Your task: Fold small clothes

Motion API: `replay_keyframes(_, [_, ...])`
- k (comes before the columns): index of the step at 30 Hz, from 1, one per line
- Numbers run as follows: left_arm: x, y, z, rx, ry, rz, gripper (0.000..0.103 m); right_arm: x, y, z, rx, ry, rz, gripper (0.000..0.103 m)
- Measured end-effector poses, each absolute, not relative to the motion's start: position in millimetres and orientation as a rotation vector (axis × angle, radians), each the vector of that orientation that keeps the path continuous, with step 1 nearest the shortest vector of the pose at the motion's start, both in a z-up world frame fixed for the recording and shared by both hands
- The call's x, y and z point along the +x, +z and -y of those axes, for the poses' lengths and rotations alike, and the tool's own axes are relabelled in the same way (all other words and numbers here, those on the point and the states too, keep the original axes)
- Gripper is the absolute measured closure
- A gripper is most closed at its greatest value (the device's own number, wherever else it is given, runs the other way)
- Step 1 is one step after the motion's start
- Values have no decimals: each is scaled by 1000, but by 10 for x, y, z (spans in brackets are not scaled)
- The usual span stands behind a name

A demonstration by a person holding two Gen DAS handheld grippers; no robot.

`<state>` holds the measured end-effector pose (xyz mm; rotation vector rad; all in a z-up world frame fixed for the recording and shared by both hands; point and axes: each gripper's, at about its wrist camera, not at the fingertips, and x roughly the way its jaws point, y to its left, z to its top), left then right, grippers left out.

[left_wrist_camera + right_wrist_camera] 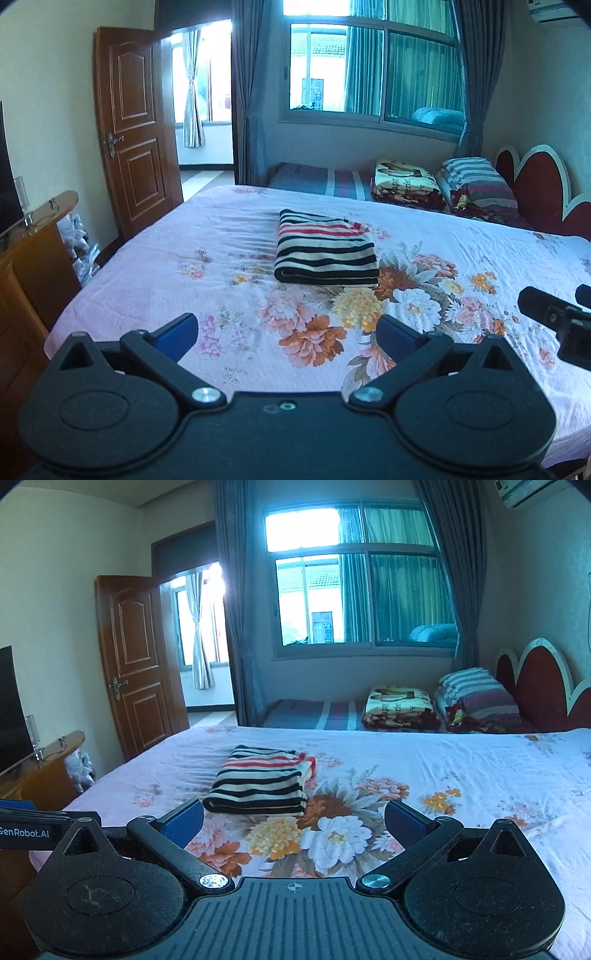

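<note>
Left tongs point(288, 334) spread wide, right tongs point(294, 821) likewise, folded striped garment point(325, 252) apart

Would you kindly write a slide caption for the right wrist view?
Open right gripper hovers over the floral bed, facing a folded striped garment.

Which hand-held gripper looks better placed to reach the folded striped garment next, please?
Probably the right hand-held gripper: the striped garment lies just beyond its open fingers, whereas the left hand-held gripper sits farther back.

Floral-sheeted bed point(147, 295), open wooden door point(136, 147), curtained bright window point(369, 74), red scalloped headboard point(535, 192)
</note>
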<state>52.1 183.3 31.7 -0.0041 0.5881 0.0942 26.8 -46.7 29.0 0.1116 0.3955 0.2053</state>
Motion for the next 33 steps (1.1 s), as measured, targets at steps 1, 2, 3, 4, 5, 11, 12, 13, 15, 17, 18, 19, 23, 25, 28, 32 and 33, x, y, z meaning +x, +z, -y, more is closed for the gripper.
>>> replay_keyframes(1, [504,330,-1802,0,94,-580,1,270,295,470,109,203,-394,0])
replay_keyframes(2, [487,344,-1780,2,95,-572,1,266,294,488,109,202,-393,0])
replay_keyframes(3, [473,355,-1760,4,95,-563,1,262,290,500,112,201,-396,0])
replay_keyframes(4, [470,362,-1740,10,98,-555,1,264,285,515,113,202,-398,0])
replay_keyframes(5, [471,366,-1723,15,100,-550,1,264,283,527,114,203,-398,0])
replay_keyframes(11, [454,349,-1670,18,104,-550,1,239,287,539,113,206,-393,0])
replay_keyframes(12, [443,344,-1667,17,105,-550,1,237,286,534,112,209,-394,0])
replay_keyframes(13, [444,342,-1665,18,106,-548,1,233,287,537,111,210,-394,0])
replay_keyframes(15, [440,339,-1668,17,106,-549,1,233,285,540,109,211,-393,0])
replay_keyframes(17, [431,334,-1664,17,106,-549,1,229,285,540,108,211,-393,0])
replay_keyframes(18, [431,334,-1663,18,105,-549,1,231,283,545,109,210,-392,0])
replay_keyframes(19, [431,332,-1661,19,108,-549,1,243,278,554,110,208,-393,0])
replay_keyframes(23, [416,319,-1659,12,115,-548,1,249,272,564,112,209,-395,0])
replay_keyframes(25, [413,315,-1660,10,118,-547,1,252,271,561,109,214,-397,0])
replay_keyframes(28, [415,312,-1663,10,117,-549,1,257,264,562,108,215,-399,0])
replay_keyframes(32, [421,322,-1653,15,116,-544,1,264,264,571,108,215,-399,0])
replay_keyframes(33, [421,324,-1650,16,116,-543,1,270,261,572,108,215,-399,0])
